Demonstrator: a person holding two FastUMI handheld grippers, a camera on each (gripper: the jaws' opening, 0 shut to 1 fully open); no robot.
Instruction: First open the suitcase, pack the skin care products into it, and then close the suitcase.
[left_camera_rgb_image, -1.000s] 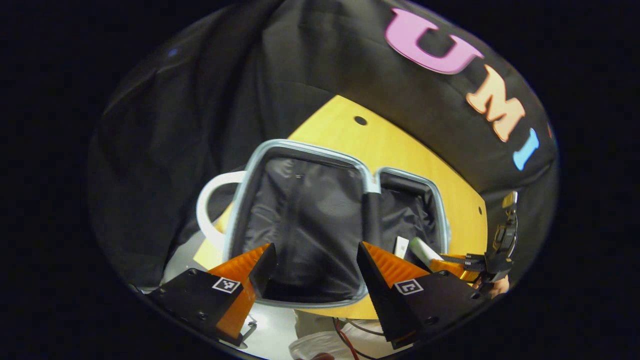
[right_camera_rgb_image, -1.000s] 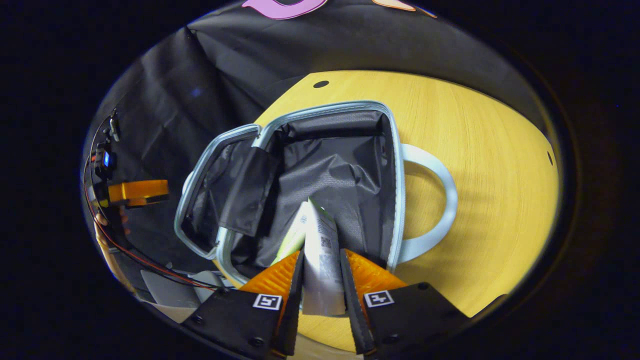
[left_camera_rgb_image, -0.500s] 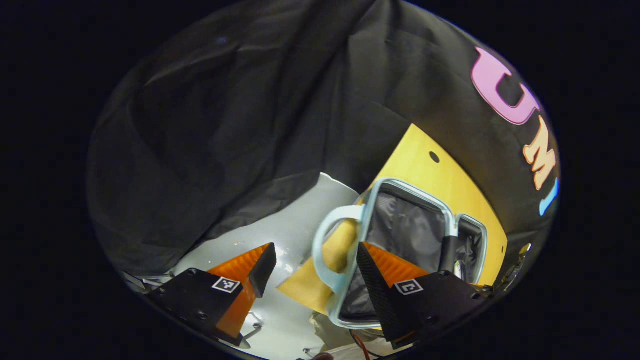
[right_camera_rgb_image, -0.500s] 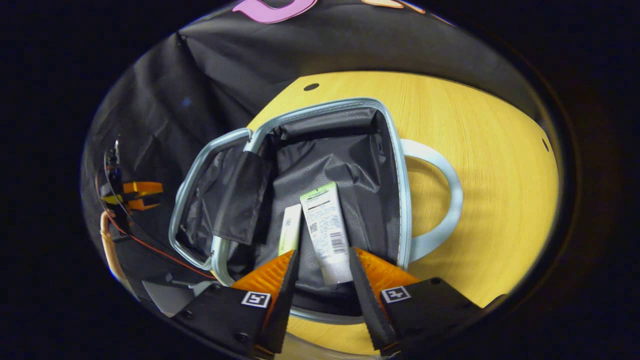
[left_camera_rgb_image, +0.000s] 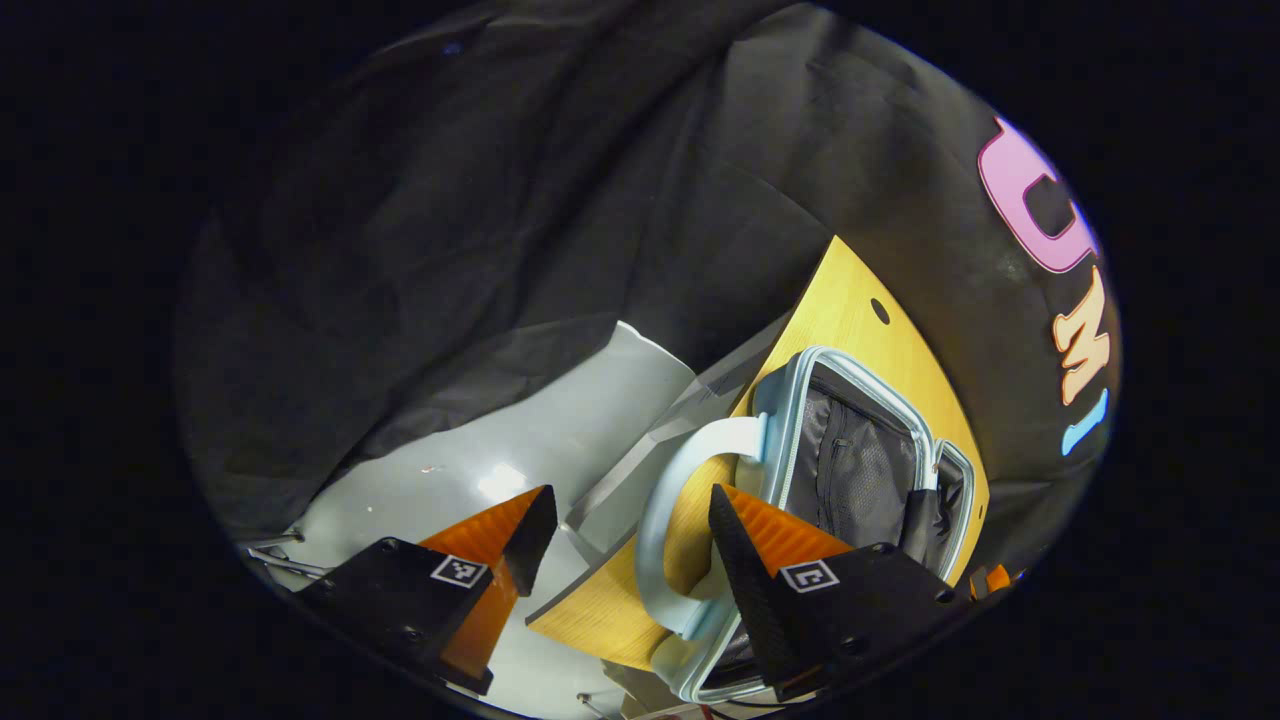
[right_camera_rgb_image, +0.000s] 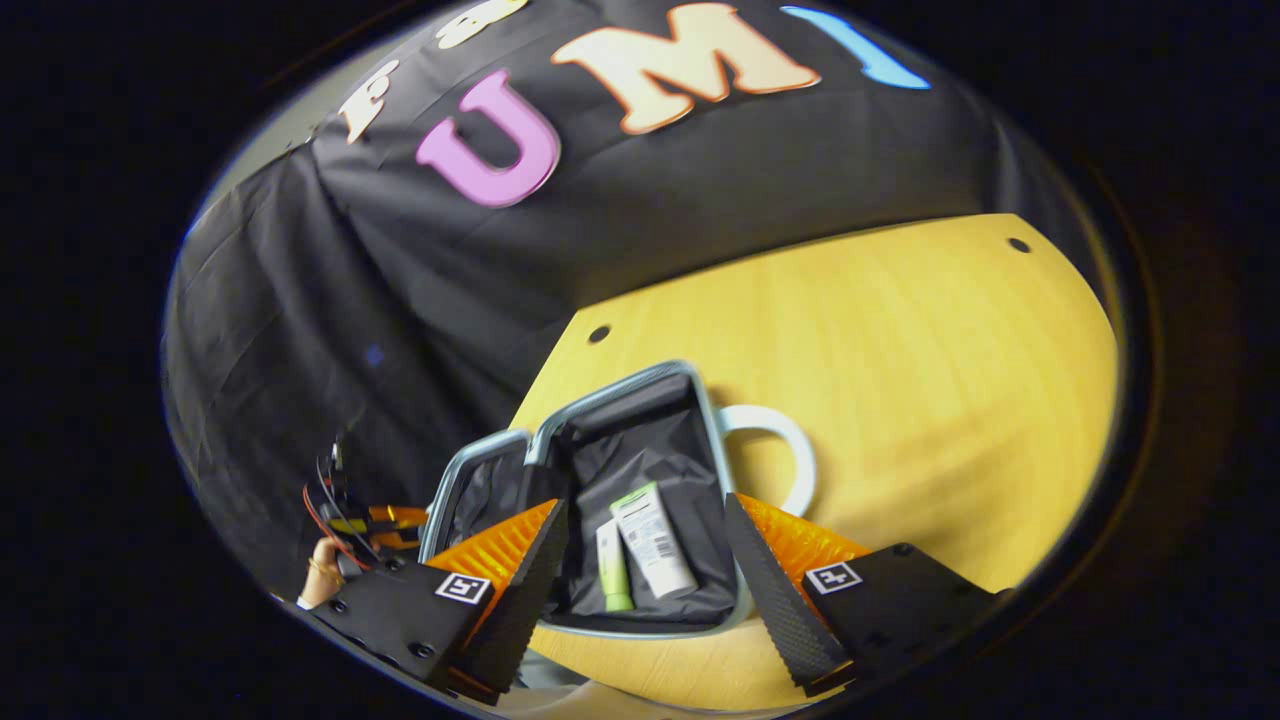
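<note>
You see the suitcase (right_camera_rgb_image: 640, 445), pale blue with a dark grey lining, lying open flat on the yellow wooden table (right_camera_rgb_image: 900, 340), its white loop handle (right_camera_rgb_image: 775, 450) resting on the tabletop. Inside its larger half, two skin care tubes lie side by side: a white tube (right_camera_rgb_image: 652, 540) with a green end and printed label, and a slimmer green-tipped tube (right_camera_rgb_image: 612, 565) just beside it.

The left gripper (left_camera_rgb_image: 620, 530) has its two fingers spread wide apart, with nothing held between them. The right gripper (right_camera_rgb_image: 645, 540) is likewise spread wide and grips nothing. In the right gripper view, the left gripper (right_camera_rgb_image: 385, 520) appears farther off at the lower left, with the person's hand (right_camera_rgb_image: 322, 575) wrapped around its body; its finger spacing there cannot be made out.
</note>
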